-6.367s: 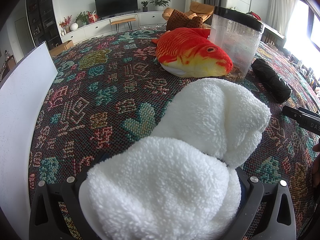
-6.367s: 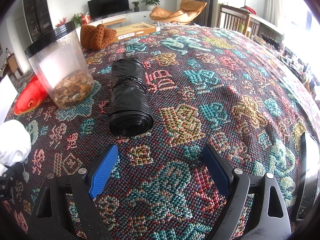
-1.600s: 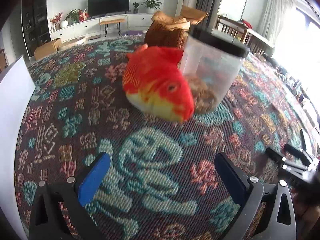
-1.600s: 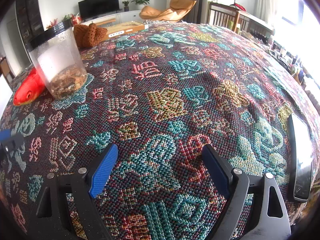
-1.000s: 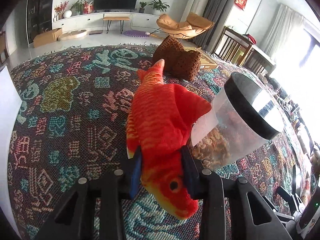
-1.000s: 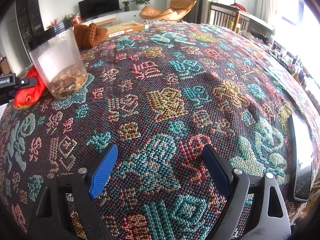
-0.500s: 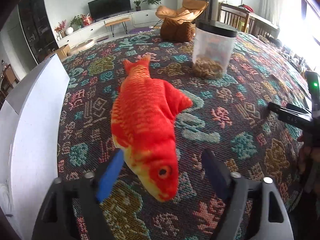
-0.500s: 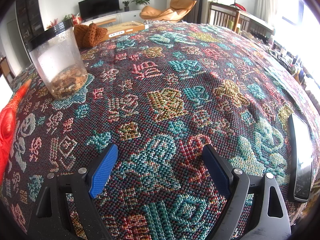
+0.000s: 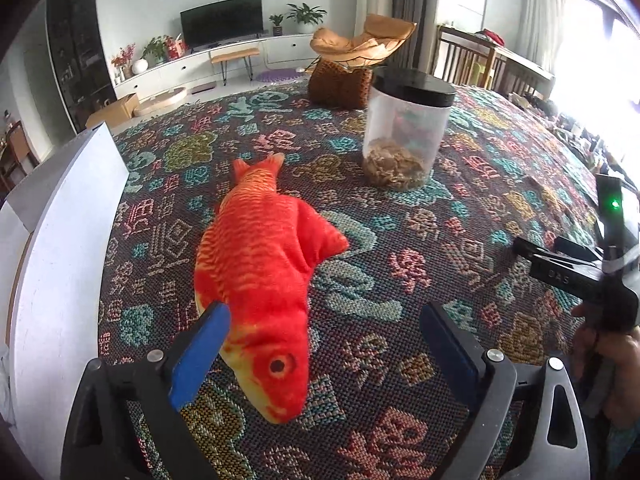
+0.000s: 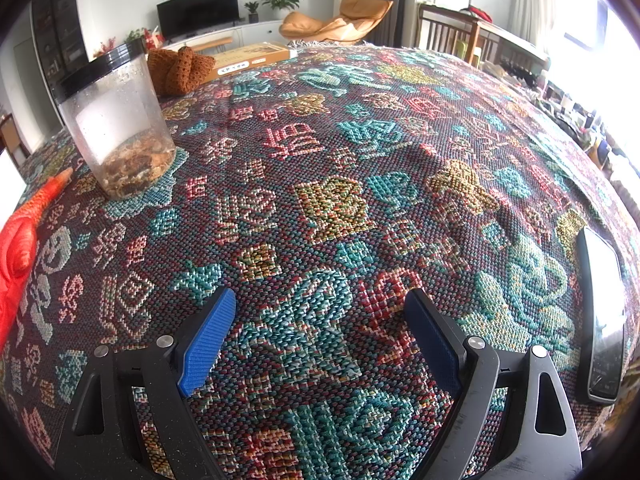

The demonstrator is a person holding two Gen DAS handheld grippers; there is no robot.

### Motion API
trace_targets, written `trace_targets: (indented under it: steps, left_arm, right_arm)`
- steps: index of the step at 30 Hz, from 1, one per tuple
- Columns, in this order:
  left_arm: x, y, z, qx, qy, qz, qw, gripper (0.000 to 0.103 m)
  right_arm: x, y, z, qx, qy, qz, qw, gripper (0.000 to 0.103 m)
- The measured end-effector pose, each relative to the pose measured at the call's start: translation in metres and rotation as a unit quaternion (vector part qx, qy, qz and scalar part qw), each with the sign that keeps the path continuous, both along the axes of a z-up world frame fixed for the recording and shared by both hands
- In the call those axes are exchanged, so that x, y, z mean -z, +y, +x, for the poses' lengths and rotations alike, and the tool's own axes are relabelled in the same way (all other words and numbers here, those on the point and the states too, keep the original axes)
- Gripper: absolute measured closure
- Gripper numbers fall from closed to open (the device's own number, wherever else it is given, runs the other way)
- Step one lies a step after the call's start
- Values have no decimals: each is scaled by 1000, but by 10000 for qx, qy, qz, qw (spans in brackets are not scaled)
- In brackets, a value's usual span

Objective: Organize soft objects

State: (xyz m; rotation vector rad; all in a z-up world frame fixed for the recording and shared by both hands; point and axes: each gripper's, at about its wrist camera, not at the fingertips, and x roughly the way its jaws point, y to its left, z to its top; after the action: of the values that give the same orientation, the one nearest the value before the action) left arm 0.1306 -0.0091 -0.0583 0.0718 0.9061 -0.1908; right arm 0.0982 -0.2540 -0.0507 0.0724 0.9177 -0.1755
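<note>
A red-and-yellow plush fish lies on the patterned tablecloth, head toward me, close to the white bin wall at the left. My left gripper is open, its jaws wide apart, and the fish's head lies between the fingertips, nearer the left blue pad. The fish's tail and body edge show at the far left of the right wrist view. My right gripper is open and empty over the cloth. A brown knitted soft object sits at the far edge of the table, also in the right wrist view.
A clear plastic jar with a black lid holds brown pieces, right of the fish; it also shows in the right wrist view. A flat box lies by the knitted object. A phone lies at the right table edge.
The left gripper closed on the fish beside the jar, carried it toward the white bin and opened; the fish now lies free on the cloth. The right gripper has not moved.
</note>
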Motion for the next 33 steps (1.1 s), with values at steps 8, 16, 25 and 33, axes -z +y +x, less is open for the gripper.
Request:
trace_targets:
  steps: [8, 16, 25, 33]
  left_arm:
    - [5, 24, 15, -475, 132, -460, 9977, 8]
    - [5, 23, 19, -411, 182, -533, 9976, 8]
    - [18, 17, 21, -421, 284, -235, 9984, 8]
    - [44, 28, 36, -791, 444, 336, 9953, 8]
  right_arm:
    - [0, 0, 0, 0, 0, 1, 10000, 14]
    - [0, 0, 0, 0, 0, 2, 10000, 14]
    - [0, 1, -1, 0, -1, 3, 10000, 14]
    - [0, 1, -1, 0, -1, 3, 10000, 14]
